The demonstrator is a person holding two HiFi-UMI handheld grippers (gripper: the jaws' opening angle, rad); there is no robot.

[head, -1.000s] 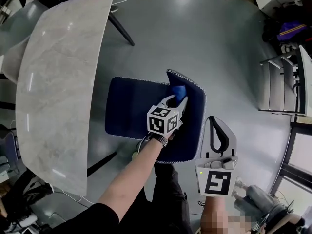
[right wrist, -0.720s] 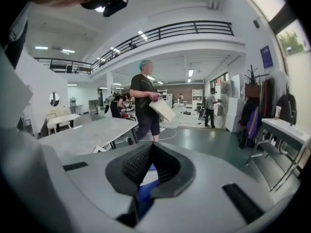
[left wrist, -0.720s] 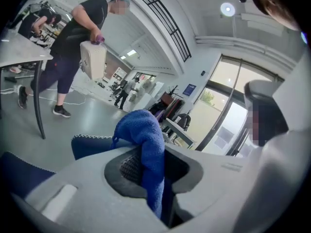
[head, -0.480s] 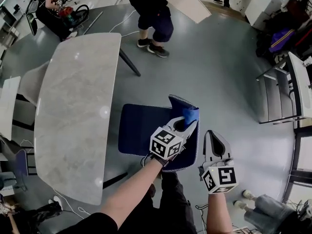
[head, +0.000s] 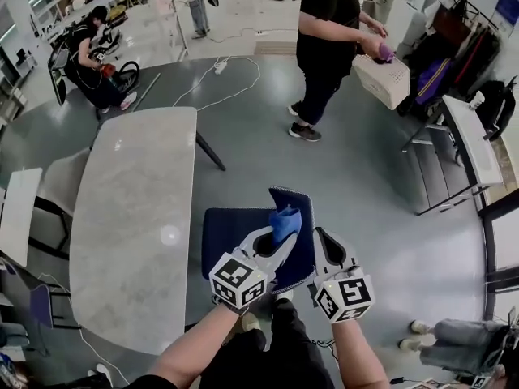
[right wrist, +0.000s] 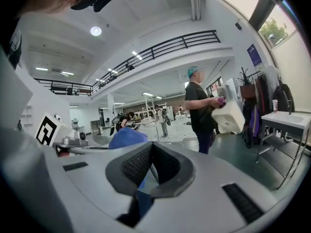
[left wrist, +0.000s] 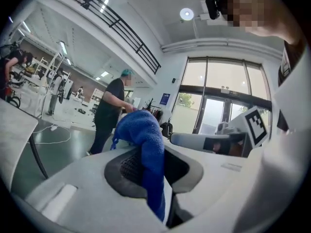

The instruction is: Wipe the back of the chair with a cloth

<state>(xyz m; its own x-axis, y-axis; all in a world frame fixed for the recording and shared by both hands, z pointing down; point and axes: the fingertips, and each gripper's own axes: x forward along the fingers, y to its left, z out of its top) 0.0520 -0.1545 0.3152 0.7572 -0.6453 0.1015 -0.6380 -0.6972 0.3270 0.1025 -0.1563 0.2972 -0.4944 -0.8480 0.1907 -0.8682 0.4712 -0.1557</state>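
My left gripper (head: pixel 278 240) sits in the lower middle of the head view, and its fingers are clamped on the blue cloth (head: pixel 285 220). The cloth bunches up above the fingertips and a strip of it hangs down between the dark pads. It is at the top edge of the dark blue chair (head: pixel 233 232), by the upright back at the chair's right side; I cannot tell whether it touches the fabric.

My right gripper (head: pixel 326 245) is just beside the left one, on the right, over the outer side of the chair back. Its fingers are closed tip to tip and hold nothing; through the gap behind the tips I see only blue.

The marble table (head: pixel 130 217) runs down the left of the frame, close to the chair's front edge. At the upper centre a person in black (head: pixel 328 31) stands on the grey floor (head: pixel 243 120), holding a white basket (head: pixel 385 79).
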